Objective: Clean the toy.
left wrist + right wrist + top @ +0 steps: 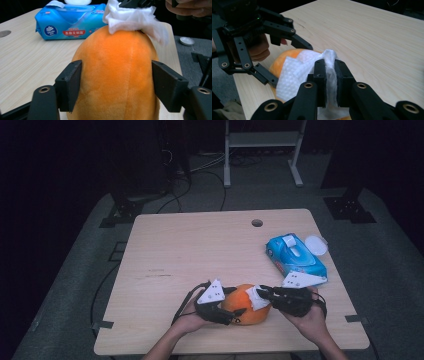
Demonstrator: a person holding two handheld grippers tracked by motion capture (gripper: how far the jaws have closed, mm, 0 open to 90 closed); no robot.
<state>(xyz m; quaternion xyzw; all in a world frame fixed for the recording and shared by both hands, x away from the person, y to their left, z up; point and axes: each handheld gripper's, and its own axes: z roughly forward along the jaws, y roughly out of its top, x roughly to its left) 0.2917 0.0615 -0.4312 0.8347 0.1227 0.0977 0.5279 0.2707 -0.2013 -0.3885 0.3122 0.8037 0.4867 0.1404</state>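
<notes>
An orange plush toy [239, 314] lies near the front edge of the wooden table [200, 250]. My left gripper [239, 301] comes at it from the left. In the left gripper view its pads [71, 85] press both sides of the orange plush [117, 50]. My right gripper [260, 293] reaches in from the right, shut on a white wipe [255, 299]. In the right gripper view the right gripper [330, 67] pinches the wipe [294, 72], which is draped over the top of the plush [277, 64]. The left gripper [292, 65] straddles the toy there.
A blue pack of wet wipes [296, 255] lies at the table's right side with its flap up, and a white round lid [316, 245] sits just past it. A cable hole [257, 223] is near the far edge. A white frame [262, 140] stands behind the table.
</notes>
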